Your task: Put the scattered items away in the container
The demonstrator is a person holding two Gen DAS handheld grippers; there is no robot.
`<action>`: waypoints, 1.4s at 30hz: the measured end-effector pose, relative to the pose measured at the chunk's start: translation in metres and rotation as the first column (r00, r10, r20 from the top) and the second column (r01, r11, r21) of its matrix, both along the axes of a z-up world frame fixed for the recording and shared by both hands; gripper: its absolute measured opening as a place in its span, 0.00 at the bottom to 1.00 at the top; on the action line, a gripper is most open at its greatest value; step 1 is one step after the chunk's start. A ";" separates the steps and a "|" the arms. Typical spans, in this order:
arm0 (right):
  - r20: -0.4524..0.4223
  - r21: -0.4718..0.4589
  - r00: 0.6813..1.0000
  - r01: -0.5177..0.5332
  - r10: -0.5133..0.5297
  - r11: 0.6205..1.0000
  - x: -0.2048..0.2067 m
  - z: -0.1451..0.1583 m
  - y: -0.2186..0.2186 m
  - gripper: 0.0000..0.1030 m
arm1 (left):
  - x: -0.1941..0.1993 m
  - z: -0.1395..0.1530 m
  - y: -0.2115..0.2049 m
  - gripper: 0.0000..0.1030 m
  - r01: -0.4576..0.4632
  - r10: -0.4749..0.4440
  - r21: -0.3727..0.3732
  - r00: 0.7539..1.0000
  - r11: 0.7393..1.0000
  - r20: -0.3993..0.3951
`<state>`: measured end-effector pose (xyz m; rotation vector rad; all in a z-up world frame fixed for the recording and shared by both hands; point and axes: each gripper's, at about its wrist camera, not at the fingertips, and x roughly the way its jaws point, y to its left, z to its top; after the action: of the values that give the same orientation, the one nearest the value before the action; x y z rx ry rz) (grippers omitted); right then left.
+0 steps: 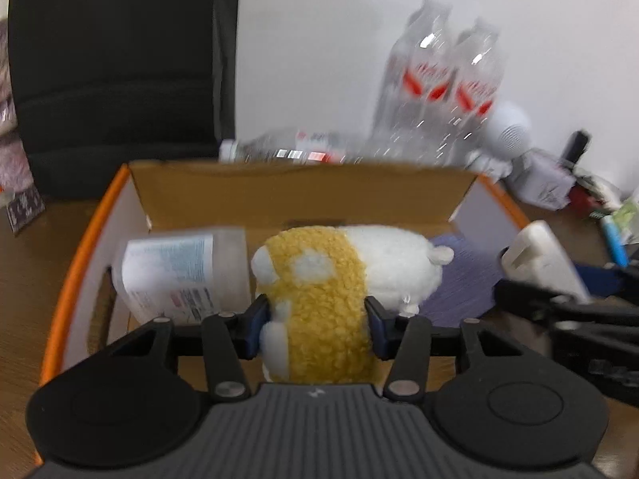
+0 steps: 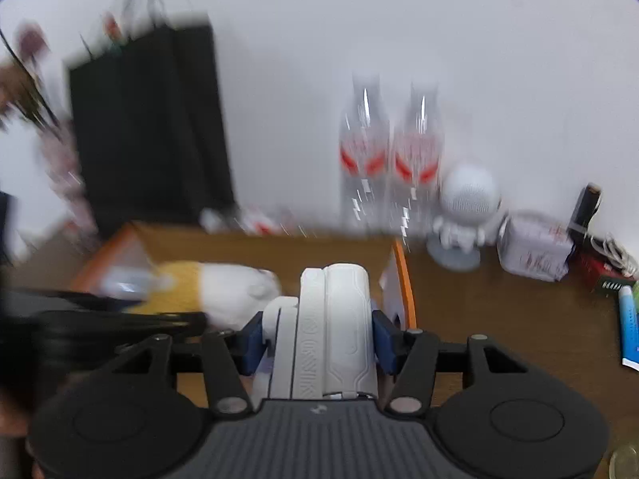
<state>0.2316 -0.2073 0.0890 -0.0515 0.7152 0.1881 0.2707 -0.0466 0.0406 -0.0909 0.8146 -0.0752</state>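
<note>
An open cardboard box (image 1: 86,255) with an orange rim lies in front of me in the left wrist view. Inside it a white plastic bottle (image 1: 183,275) lies on its side at the left, and a purple pad (image 1: 463,279) lies at the right. My left gripper (image 1: 317,325) is shut on a yellow and white plush toy (image 1: 351,263), held over the box's middle. My right gripper (image 2: 317,339) is shut on a white folded plastic device (image 2: 335,319), just inside the box's right wall (image 2: 405,279). That device (image 1: 535,255) also shows at the box's right rim.
Two clear water bottles (image 2: 391,159) stand against the wall behind the box, and another bottle (image 1: 295,147) lies flat there. A black bag (image 2: 147,127) stands at the back left. A white round-headed figure (image 2: 467,203), a tissue pack (image 2: 535,247) and a blue tube (image 2: 629,319) crowd the right.
</note>
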 end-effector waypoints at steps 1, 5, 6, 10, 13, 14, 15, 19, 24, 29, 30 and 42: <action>-0.033 0.005 0.999 0.011 -0.010 1.000 0.009 -0.013 0.000 0.52 | 0.000 -0.004 0.002 0.53 0.003 -0.003 0.002 1.000 1.000 -0.003; -0.051 -0.032 0.998 0.039 -0.041 0.999 0.018 -0.037 0.007 0.53 | -0.004 -0.003 0.009 0.69 0.028 -0.028 0.039 0.999 0.999 0.015; -0.048 -0.050 0.997 0.065 -0.068 0.997 0.016 -0.038 0.008 0.56 | -0.008 0.001 0.011 0.70 0.027 -0.028 0.046 0.999 0.999 0.023; -0.120 0.017 0.990 0.077 -0.074 0.997 0.014 -0.030 0.008 0.74 | -0.024 0.018 0.021 0.77 0.021 -0.024 0.061 0.998 0.998 0.050; -0.199 0.082 0.977 0.089 -0.071 0.993 0.006 -0.024 0.000 0.74 | -0.039 0.033 0.033 0.77 -0.012 0.007 0.091 0.999 0.996 0.051; -0.232 0.091 0.971 0.088 -0.065 0.992 0.005 -0.024 -0.003 0.74 | -0.042 0.037 0.037 0.78 -0.028 0.024 0.095 0.999 0.995 0.045; -0.257 0.089 0.965 0.080 -0.054 0.993 0.002 -0.024 -0.002 0.77 | -0.046 0.040 0.042 0.79 -0.043 0.039 0.098 0.999 0.994 0.037; -0.259 0.052 0.965 0.057 -0.041 0.997 -0.014 -0.027 0.007 0.82 | -0.066 0.043 0.056 0.79 -0.060 0.061 0.071 0.998 0.996 -0.012; -0.291 0.078 0.955 0.078 -0.052 0.994 -0.023 -0.022 0.009 0.83 | -0.090 0.049 0.057 0.80 -0.072 0.073 0.092 0.997 0.993 -0.010; -0.248 0.108 0.966 0.103 -0.074 0.989 -0.042 0.004 0.005 0.83 | -0.108 0.056 0.055 0.80 -0.056 0.057 0.088 0.998 0.995 -0.009; -0.236 0.112 0.969 0.099 -0.070 0.989 -0.048 0.011 0.004 0.83 | -0.112 0.058 0.053 0.82 -0.054 0.054 0.089 0.999 0.995 -0.005; 0.217 0.145 0.975 0.020 -0.051 0.989 -0.273 0.011 -0.026 1.00 | -0.335 0.026 0.041 1.00 -0.118 0.122 -0.033 0.928 0.992 0.351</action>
<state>-0.0411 -0.2331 0.1000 0.0755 0.4793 0.1950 -0.0642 -0.0058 0.0663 -0.1333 0.4473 0.0200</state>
